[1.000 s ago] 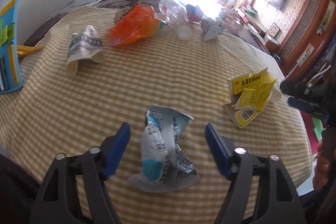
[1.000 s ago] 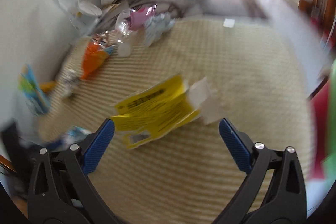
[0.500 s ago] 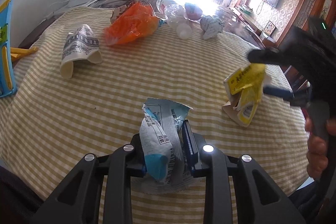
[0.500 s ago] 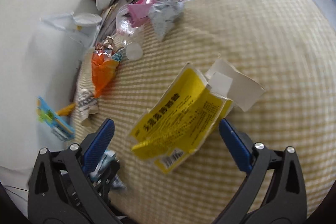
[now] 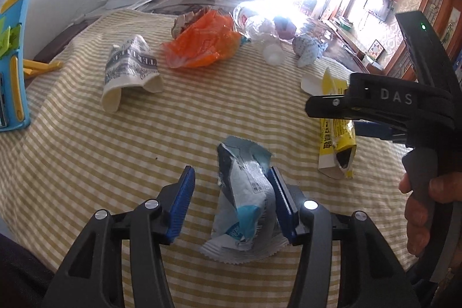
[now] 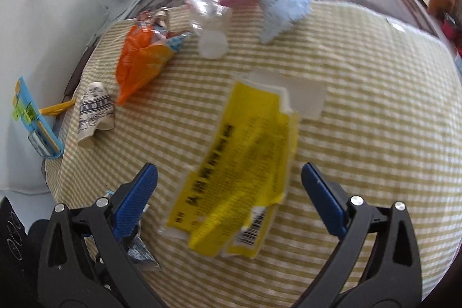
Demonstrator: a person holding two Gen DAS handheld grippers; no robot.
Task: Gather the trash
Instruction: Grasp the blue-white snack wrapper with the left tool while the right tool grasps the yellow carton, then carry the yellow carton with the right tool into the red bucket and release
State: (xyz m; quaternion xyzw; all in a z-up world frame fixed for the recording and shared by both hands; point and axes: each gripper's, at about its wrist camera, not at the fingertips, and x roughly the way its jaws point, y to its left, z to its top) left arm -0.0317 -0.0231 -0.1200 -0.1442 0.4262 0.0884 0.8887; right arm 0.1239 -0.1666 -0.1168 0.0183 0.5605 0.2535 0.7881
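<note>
Left tool (image 5: 231,204): your fingers stand apart; only the right one touches the silver wrapper (image 5: 245,201) lying on the desk (image 5: 86,149).
Right tool (image 6: 229,195): wide, around the yellow packet (image 6: 239,175).

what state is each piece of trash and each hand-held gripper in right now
left hand-held gripper: open, crumpled silver-blue foil wrapper between its fingers
right hand-held gripper: open over flattened yellow cardboard box
orange plastic bag: crumpled
clear plastic bottle: lying on its side
printed paper cup: crushed flat
</note>
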